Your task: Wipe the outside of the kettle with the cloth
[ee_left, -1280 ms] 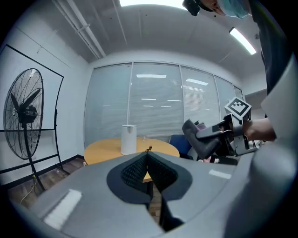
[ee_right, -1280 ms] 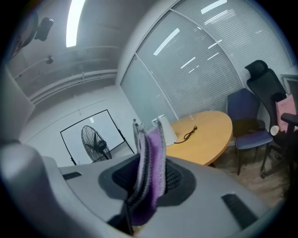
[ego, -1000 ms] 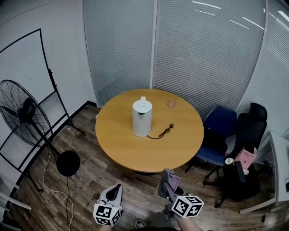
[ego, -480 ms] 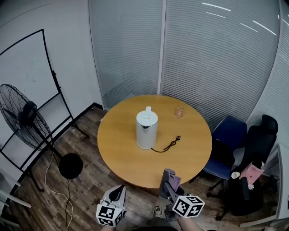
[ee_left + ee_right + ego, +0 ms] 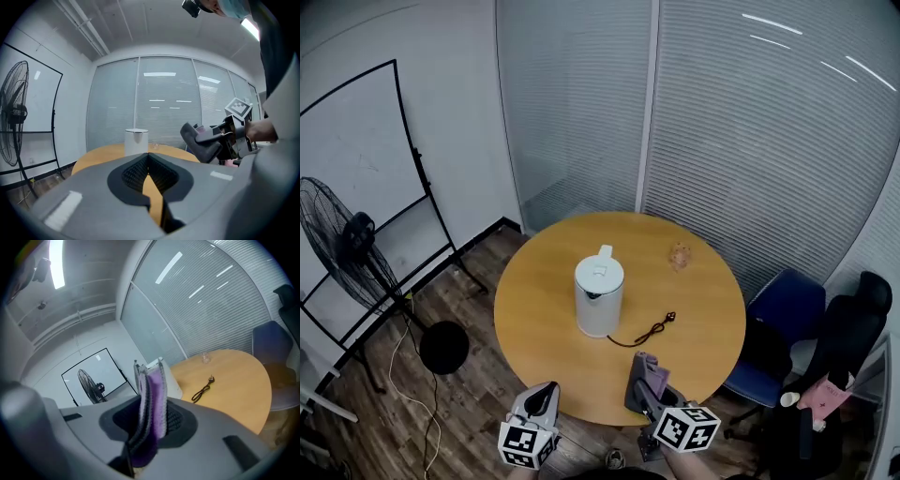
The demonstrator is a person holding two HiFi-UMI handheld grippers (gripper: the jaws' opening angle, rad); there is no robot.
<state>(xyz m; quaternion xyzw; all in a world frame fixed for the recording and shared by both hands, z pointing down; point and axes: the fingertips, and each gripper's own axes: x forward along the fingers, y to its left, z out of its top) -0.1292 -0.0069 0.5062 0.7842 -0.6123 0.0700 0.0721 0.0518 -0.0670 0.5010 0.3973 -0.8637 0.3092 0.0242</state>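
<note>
Pinching ribbed purple cloth [image 5: 151,413], right claw [image 5: 149,380]; left claw [image 5: 148,159] closed, empty; cylindrical white kettle [image 5: 599,298].

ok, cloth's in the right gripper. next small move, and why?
Probably carry the right gripper forward over the table to the kettle: the cloth is clamped in its jaws, but it hangs at the table's near edge, clearly apart from the kettle.

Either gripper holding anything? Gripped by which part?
Right gripper clamps the folded purple cloth mid-fold, one edge poking past the jaws. Left gripper is shut and empty.
</note>
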